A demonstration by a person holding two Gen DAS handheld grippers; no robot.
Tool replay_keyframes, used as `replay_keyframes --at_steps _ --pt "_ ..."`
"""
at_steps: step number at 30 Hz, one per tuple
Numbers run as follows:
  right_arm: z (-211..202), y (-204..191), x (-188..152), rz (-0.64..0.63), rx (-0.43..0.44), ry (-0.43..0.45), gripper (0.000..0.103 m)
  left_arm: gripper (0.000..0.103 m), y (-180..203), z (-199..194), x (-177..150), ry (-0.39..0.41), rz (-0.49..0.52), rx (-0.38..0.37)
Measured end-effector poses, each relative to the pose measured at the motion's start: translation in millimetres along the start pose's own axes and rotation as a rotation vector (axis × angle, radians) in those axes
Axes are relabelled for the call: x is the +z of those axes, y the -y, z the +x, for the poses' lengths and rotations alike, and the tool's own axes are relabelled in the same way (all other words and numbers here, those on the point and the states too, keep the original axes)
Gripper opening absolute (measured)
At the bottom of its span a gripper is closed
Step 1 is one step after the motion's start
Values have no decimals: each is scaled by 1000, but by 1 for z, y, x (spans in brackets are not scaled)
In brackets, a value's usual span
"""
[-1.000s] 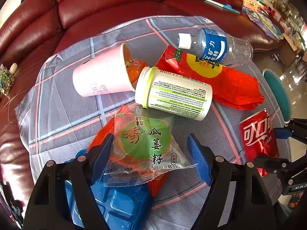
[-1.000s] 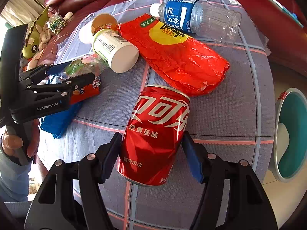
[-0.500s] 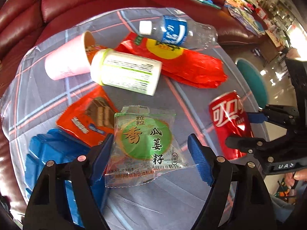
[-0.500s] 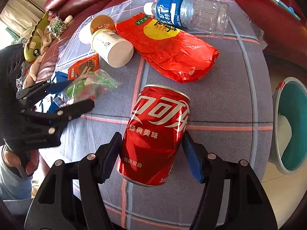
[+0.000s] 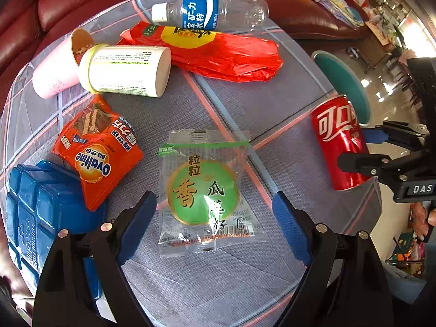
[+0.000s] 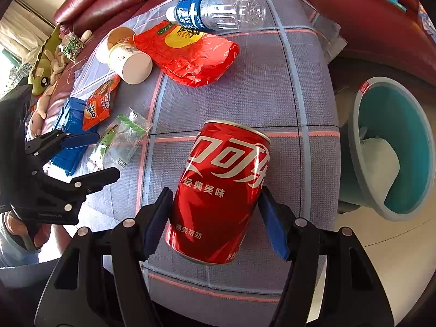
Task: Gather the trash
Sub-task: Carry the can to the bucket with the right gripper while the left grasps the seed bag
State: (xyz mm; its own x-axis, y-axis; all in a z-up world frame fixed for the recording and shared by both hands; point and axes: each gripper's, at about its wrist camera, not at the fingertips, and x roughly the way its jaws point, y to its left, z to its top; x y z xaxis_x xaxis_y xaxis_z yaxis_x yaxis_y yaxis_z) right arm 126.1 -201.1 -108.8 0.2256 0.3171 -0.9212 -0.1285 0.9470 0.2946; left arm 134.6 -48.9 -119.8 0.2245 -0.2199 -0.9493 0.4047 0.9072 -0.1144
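Observation:
My right gripper (image 6: pixel 215 219) is shut on a red cola can (image 6: pixel 219 190), held above the grey checked cloth (image 6: pixel 272 87); the can also shows in the left wrist view (image 5: pixel 339 141). My left gripper (image 5: pixel 214 220) is open, and a clear green-labelled snack packet (image 5: pixel 203 190) lies loose on the cloth between its fingers. In the right wrist view that packet (image 6: pixel 120 139) lies just beyond the left gripper (image 6: pixel 90 158). A teal bin (image 6: pixel 395 150) with white paper inside stands on the floor to the right.
On the cloth lie a water bottle (image 5: pixel 209 11), a red bag (image 5: pixel 218 50), a white tub (image 5: pixel 125 69), a pink cup (image 5: pixel 57 66), an orange Ovaltine packet (image 5: pixel 96 150) and a blue tray (image 5: pixel 41 212). A red leather sofa (image 6: pixel 109 5) surrounds the cloth.
My left gripper carried the green packet to the right, opened wider and let it drop onto the cloth. My right gripper kept the can and shifted slightly.

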Motion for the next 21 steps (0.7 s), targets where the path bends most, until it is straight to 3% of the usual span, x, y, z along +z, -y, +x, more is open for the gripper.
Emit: replay_keyframes --at_steps 2,3,7,14,21 --pt "-1 0 -2 -4 0 4 62 79 -6 4 3 -5 -27 9" --pt "-1 1 -3 -7 0 6 62 66 -9 6 5 -10 -35 5" --pt "-2 3 -5 -2 9 17 62 55 -4 9 11 0 -19 37" --pt "-11 13 -6 14 33 56 61 52 13 -5 10 42 -13 94" --pt "-31 33 -3 40 40 104 61 52 33 -36 18 105 5 85"
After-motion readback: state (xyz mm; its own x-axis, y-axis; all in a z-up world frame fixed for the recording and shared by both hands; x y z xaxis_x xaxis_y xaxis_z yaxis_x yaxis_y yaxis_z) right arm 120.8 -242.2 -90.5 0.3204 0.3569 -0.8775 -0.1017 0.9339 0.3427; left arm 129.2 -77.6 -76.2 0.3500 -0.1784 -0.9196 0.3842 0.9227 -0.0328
